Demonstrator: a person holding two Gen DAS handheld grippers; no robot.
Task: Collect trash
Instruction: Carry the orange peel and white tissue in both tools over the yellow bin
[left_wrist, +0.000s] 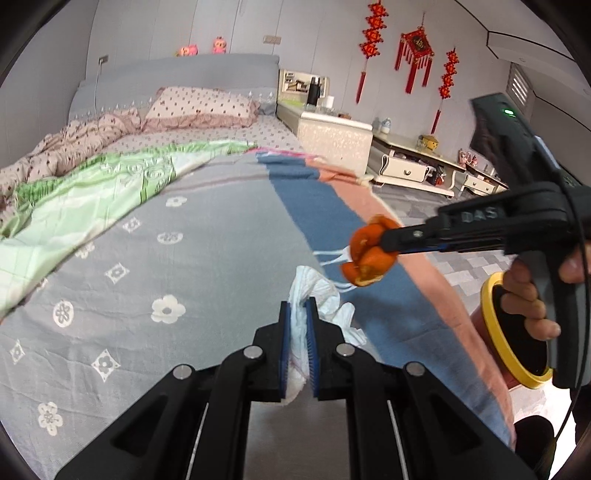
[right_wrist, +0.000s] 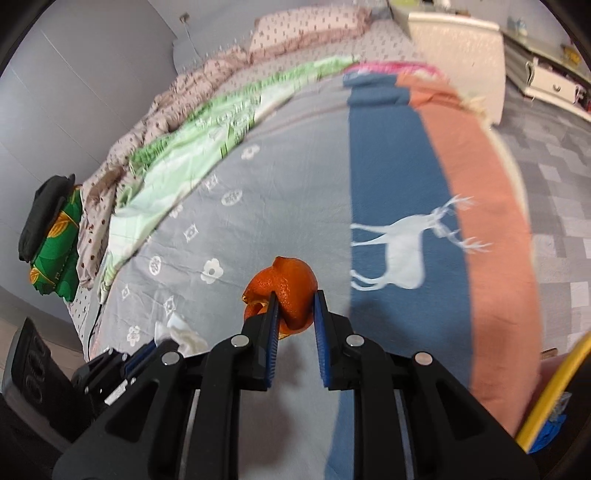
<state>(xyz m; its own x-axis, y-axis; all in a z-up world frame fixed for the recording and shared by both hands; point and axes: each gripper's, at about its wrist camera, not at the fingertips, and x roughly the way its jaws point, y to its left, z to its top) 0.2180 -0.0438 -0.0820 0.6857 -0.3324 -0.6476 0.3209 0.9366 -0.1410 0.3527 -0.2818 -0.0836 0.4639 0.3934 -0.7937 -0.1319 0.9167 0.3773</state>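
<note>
Both hand-held grippers are busy. Left hand-held gripper (left_wrist: 298, 314) has its blue pads pinched narrow on one crumpled white tissue (left_wrist: 317, 295), which sticks up past the fingertips and hangs down between the jaws, held just over the bed (left_wrist: 184, 236). Right hand-held gripper (right_wrist: 295, 306) is clamped on one piece of orange peel (right_wrist: 286, 291), jaws partly closed around it; the peel bulges out the front and off to the left side. From the left wrist view the peel is up in the air above the blue-and-orange deer blanket (right_wrist: 406, 166) at the bed's edge, just beside the tissue.

So that's two bits of trash, one per gripper. One round yellow-rimmed bin (left_wrist: 517, 336) sits down by the bedside, below the right hand (left_wrist: 532, 295) on the trigger grip. One green sheet (left_wrist: 92, 192) lies bunched along the far side of the bed, plus one dotted pillow (left_wrist: 201, 107) by the headboard.
</note>
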